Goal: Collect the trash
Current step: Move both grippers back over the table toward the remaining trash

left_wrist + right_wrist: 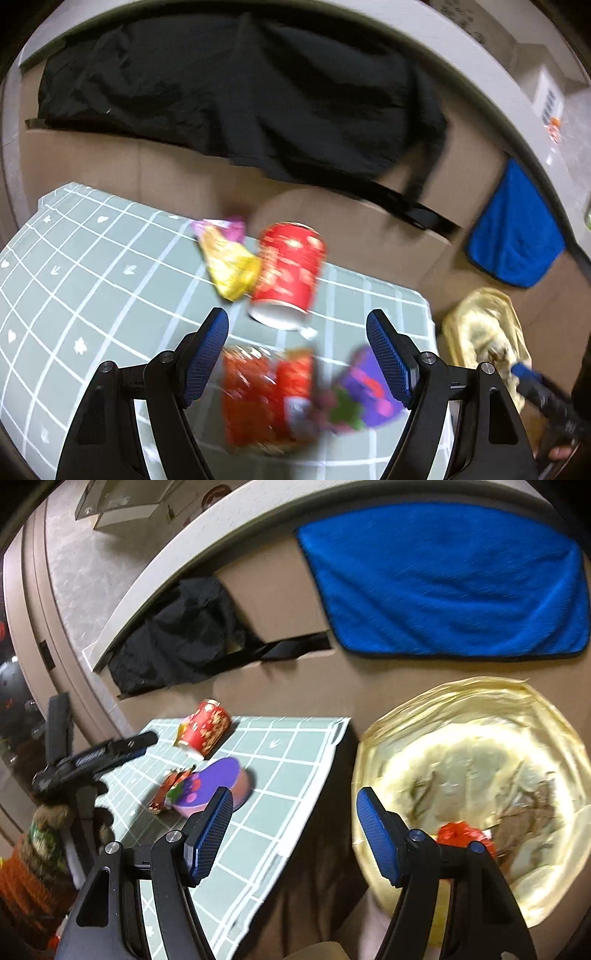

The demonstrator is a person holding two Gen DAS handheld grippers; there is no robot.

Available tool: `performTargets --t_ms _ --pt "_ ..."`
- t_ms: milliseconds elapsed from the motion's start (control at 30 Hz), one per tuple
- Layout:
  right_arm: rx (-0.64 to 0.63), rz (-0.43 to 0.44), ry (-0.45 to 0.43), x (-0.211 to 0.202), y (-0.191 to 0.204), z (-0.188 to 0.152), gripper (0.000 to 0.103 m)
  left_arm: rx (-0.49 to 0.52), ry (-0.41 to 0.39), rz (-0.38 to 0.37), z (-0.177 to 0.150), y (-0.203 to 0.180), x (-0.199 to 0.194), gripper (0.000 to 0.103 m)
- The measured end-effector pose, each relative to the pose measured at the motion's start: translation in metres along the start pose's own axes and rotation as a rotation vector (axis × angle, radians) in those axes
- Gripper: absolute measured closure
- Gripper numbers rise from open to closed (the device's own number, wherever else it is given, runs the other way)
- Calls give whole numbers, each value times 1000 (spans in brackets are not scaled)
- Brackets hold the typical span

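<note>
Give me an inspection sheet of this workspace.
Surface: table under a green grid cloth.
Job's things: red cup on its side, yellow wrapper, red wrapper, purple tub; lined bin beside the table, some trash inside.
Clutter: nothing seen.
Grippers: left gripper open over the red wrapper; right gripper open, empty.
Cables: nothing seen.
Surroundings: black cloth, blue towel.

Red cup [288,273], green-checked tablecloth [92,266]
</note>
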State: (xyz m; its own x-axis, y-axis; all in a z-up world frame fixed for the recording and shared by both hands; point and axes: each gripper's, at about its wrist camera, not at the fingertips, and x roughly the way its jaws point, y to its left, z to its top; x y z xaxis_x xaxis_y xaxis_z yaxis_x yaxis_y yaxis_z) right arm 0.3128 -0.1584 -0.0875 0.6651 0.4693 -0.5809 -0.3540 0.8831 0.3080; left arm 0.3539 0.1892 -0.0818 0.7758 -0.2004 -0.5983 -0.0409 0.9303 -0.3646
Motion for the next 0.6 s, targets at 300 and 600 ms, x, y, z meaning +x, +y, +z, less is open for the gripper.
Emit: performTargets --t_ms 300,600 --pt "-22 20 74 37 23 -5 36 -245 96 72 52 70 75 27" --pt "-70 3 88 57 36 4 36 -218 193 113 54 73 107 73"
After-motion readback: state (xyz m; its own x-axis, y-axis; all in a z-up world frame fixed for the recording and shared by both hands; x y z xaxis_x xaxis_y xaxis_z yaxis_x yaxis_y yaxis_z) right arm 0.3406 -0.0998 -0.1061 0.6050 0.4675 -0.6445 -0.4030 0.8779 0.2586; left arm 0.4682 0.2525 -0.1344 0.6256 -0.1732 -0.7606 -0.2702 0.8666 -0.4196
